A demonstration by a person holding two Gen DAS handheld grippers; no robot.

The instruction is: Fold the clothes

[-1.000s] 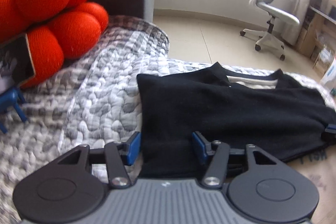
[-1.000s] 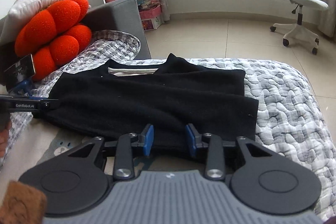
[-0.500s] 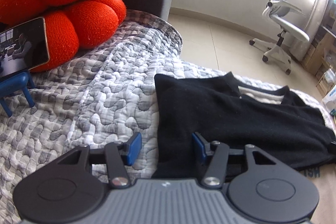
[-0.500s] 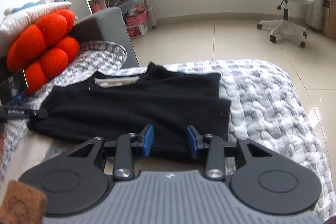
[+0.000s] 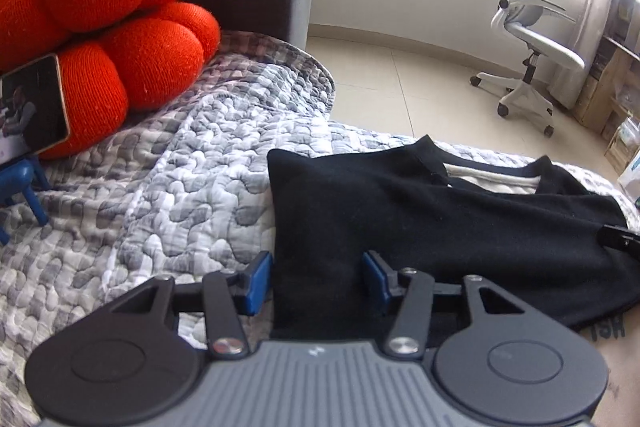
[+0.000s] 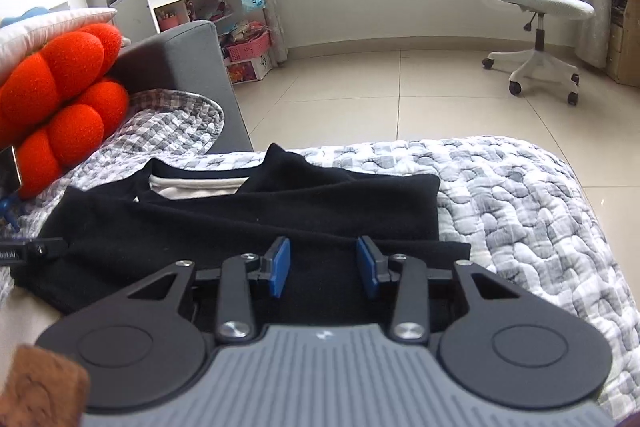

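Lying flat on quilt: black garment

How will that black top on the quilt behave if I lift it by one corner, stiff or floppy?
Probably floppy: the black top lies flat in soft overlapping layers on the quilt, so a lifted corner would likely droop and the fold could slide apart. It looks thin, so likely light. The fabric seems matte knit, so it should not slip easily from a claw.

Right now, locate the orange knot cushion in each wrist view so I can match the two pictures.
Left wrist view: the orange knot cushion fills the upper left corner, large and near.
Right wrist view: it sits at the left edge, mid-height, partly cut off.
Shared landmark: the white office chair, upper right in both.
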